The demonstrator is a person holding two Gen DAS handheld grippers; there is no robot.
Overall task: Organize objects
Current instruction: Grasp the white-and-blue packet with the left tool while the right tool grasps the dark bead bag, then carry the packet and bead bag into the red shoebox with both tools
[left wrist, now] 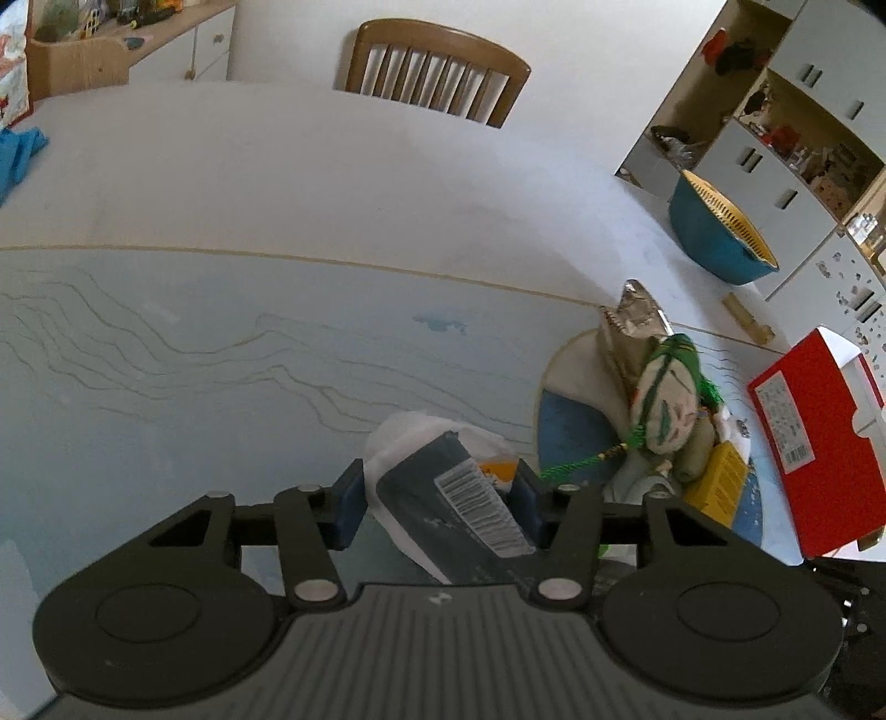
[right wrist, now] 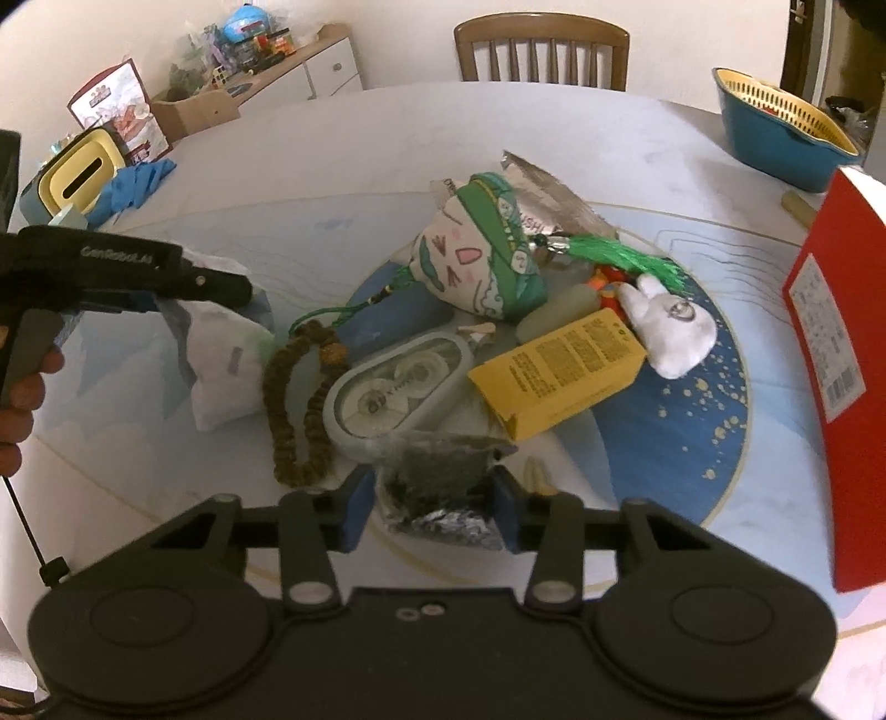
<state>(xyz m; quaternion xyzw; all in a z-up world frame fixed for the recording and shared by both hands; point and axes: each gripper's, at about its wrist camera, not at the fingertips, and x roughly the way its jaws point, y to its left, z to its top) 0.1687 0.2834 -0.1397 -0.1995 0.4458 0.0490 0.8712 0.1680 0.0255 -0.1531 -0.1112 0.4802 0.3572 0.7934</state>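
My left gripper (left wrist: 437, 498) is shut on a white packet with a dark blue side and a barcode (left wrist: 459, 498), which fills the gap between its blue pads. In the right wrist view the same packet (right wrist: 221, 343) hangs under that gripper (right wrist: 221, 288), left of the pile. My right gripper (right wrist: 432, 498) is shut on a dark crinkled foil pouch (right wrist: 437, 476) at the near edge of a round blue mat (right wrist: 692, 421). On the mat lie a grey oval case (right wrist: 398, 387), a yellow box (right wrist: 559, 371), a brown bead string (right wrist: 299, 399), a green-banded plush pouch (right wrist: 476, 260) and a white plush toy (right wrist: 675, 327).
A red box (right wrist: 841, 360) stands upright at the right. A blue bowl with a yellow strainer (right wrist: 775, 133) sits at the far right, a yellow tissue box (right wrist: 77, 171) and a blue cloth (right wrist: 133, 183) at the far left. A wooden chair (right wrist: 540, 50) stands behind the table.
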